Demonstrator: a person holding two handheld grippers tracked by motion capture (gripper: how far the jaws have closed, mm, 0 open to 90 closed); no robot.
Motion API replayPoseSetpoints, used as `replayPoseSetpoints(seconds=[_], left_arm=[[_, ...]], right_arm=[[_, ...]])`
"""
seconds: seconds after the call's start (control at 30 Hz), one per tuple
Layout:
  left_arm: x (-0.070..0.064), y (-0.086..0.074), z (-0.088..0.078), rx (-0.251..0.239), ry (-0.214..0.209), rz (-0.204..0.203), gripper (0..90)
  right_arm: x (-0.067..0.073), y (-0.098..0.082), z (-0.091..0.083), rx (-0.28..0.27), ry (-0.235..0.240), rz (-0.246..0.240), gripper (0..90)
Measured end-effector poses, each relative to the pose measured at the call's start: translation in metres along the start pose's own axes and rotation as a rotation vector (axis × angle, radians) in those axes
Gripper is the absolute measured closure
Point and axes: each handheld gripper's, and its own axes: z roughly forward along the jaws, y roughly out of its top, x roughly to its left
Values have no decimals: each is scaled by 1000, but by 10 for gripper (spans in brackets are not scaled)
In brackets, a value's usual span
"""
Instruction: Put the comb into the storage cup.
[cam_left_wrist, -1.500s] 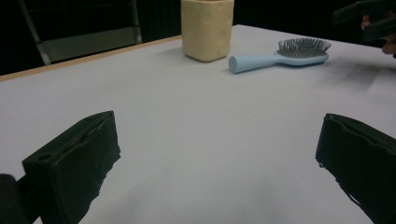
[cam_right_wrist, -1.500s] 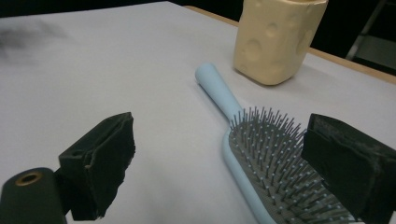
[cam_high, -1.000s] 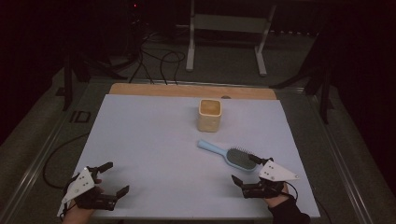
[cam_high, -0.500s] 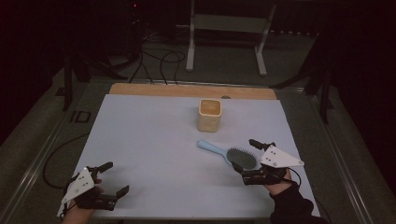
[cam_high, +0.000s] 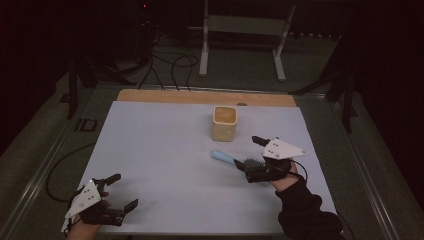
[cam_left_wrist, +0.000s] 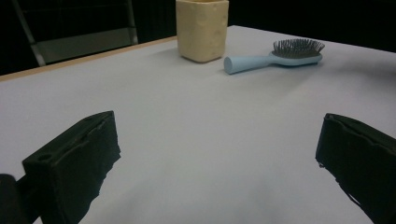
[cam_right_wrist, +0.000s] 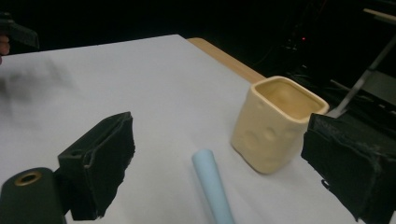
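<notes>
A light blue hairbrush (cam_high: 226, 157) lies flat on the white table (cam_high: 160, 145), its handle pointing left toward the middle. A cream square cup (cam_high: 224, 122) stands upright just behind it. My right gripper (cam_high: 248, 152) is open and hovers over the brush head, one jaw on each side. In the right gripper view the blue handle (cam_right_wrist: 212, 186) runs between the open jaws, with the cup (cam_right_wrist: 275, 123) just beyond. My left gripper (cam_high: 124, 191) is open near the front left corner, holding nothing. From the left gripper view (cam_left_wrist: 219, 140) the brush (cam_left_wrist: 275, 56) and cup (cam_left_wrist: 202, 29) are far off.
A wooden strip (cam_high: 205, 96) runs along the table's far edge. Behind it stand a metal frame (cam_high: 240, 40) and floor cables (cam_high: 170, 62). Wide bare tabletop lies between the two grippers.
My right gripper has moved forward and left, from beside the brush head to over it, nearer the cup. The left gripper, brush and cup have stayed put.
</notes>
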Motion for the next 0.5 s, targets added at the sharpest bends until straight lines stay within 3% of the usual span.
replayPoseSetpoints(seconds=[0.33,0.5], left_arm=[[0,0,0,0,-2,1,0],[0,0,0,-2,-3,-3,0]], right_arm=[[-9,-1,34,19,4,54,128],[-15,-6,50,55,10,87,131]])
